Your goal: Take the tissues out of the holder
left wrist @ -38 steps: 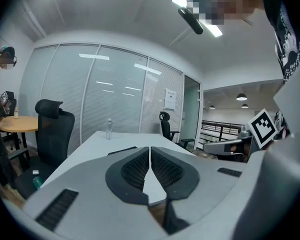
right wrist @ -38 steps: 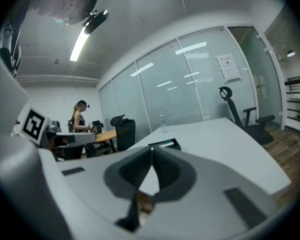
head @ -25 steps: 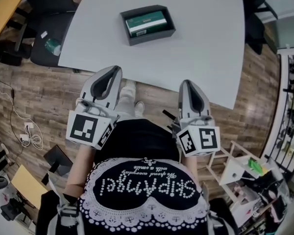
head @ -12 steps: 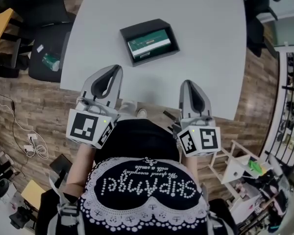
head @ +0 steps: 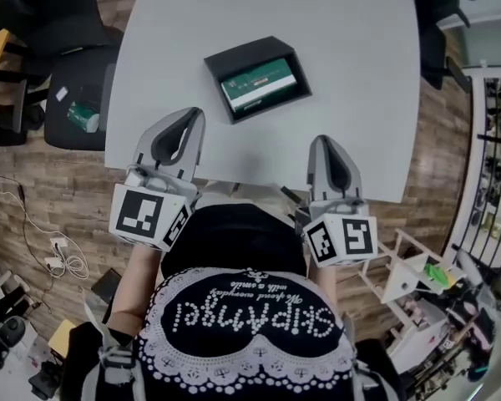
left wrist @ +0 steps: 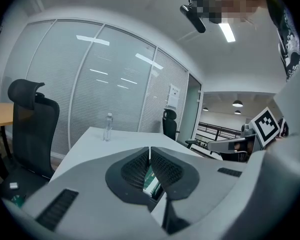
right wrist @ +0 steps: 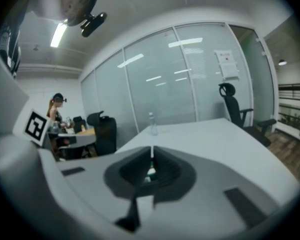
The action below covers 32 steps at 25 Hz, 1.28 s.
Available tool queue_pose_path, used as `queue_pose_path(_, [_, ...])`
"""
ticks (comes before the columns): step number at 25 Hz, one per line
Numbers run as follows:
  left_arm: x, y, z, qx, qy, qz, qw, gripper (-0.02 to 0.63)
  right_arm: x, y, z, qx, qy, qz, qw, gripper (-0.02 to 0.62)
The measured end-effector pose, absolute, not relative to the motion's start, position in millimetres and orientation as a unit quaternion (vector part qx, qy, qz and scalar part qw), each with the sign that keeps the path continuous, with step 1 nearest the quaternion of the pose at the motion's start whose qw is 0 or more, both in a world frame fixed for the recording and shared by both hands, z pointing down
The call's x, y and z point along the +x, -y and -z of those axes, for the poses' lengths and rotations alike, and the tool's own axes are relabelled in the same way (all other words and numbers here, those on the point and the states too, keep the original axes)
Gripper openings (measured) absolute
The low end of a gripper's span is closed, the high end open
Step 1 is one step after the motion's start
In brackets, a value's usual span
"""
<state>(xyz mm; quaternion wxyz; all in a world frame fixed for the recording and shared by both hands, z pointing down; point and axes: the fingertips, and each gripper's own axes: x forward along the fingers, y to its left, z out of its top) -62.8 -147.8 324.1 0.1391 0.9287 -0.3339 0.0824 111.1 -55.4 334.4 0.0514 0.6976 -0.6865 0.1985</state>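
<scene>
Filling the boxy black holder (head: pixel 240 50), green tissues (head: pixel 259 83) — left gripper (head: pixel 184 117), right gripper (head: pixel 324 143): jaws together.

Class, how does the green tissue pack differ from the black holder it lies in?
Colour: the tissue pack is green with a pale stripe; the holder is black. Size: the holder is larger, the tissue pack leaving a bare strip along its far side. Role: the holder is an open box; the tissue pack lies flat inside it. Both are rectangular and skewed alike.
</scene>
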Motion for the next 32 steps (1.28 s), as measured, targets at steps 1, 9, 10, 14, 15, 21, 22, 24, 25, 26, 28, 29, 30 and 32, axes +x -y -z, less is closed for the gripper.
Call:
queue_pose_path(1, [-64.1,148.2,-325.0,0.928,0.335,-0.082,0.141,0.032,110.6,55.2,-335.3,0.697,0.686,-0.2,0.053,0.036])
queue_pose_path(9, [-72.2,147.4,-328.6,0.923,0.346,-0.085,0.149,0.032,105.9,59.5,-336.0,0.689,0.693,-0.204,0.058,0.036])
queue_pose_path(10, [-72.9,147.4,-328.3,0.922,0.348,-0.085,0.149,0.032,105.5,60.0,-335.5,0.688,0.694,-0.203,0.059,0.036])
queue_pose_path(14, [-72.9,148.4,-326.4,0.919,0.358,-0.081,0.146,0.032,106.5,63.2,-334.1,0.681,0.702,-0.2,0.059,0.037])
queue_pose_path(15, [-71.9,148.5,-325.8,0.918,0.361,-0.08,0.146,0.032,107.5,64.3,-333.3,0.678,0.705,-0.199,0.059,0.035])
queue_pose_path(21, [-59.4,148.2,-314.2,0.915,0.373,-0.065,0.139,0.032,119.8,69.3,-324.3,0.669,0.717,-0.187,0.058,0.035])
queue_pose_path(22, [-57.2,148.4,-312.2,0.915,0.375,-0.063,0.138,0.032,122.1,70.5,-322.7,0.668,0.718,-0.186,0.057,0.036])
queue_pose_path(24, [-54.0,149.1,-309.2,0.914,0.377,-0.06,0.135,0.032,126.1,72.8,-319.8,0.666,0.721,-0.183,0.055,0.036])
queue_pose_path(25, [-52.8,149.4,-308.4,0.914,0.378,-0.059,0.134,0.032,127.9,73.7,-318.8,0.666,0.722,-0.182,0.055,0.036])
queue_pose_path(26, [-52.1,149.7,-307.9,0.914,0.38,-0.059,0.133,0.032,129.5,74.5,-318.3,0.665,0.722,-0.181,0.054,0.036])
queue_pose_path(28, [-51.2,149.8,-307.1,0.912,0.383,-0.059,0.131,0.032,132.1,75.3,-318.0,0.663,0.724,-0.18,0.054,0.036])
queue_pose_path(29, [-50.8,149.9,-306.4,0.912,0.385,-0.059,0.13,0.032,133.0,75.7,-317.9,0.662,0.725,-0.179,0.054,0.035])
queue_pose_path(30, [-50.7,150.0,-305.5,0.912,0.386,-0.058,0.129,0.032,133.7,76.1,-317.7,0.661,0.727,-0.179,0.054,0.035])
queue_pose_path(32, [-51.2,150.8,-303.5,0.911,0.389,-0.058,0.127,0.032,134.4,77.6,-317.3,0.659,0.729,-0.178,0.054,0.036])
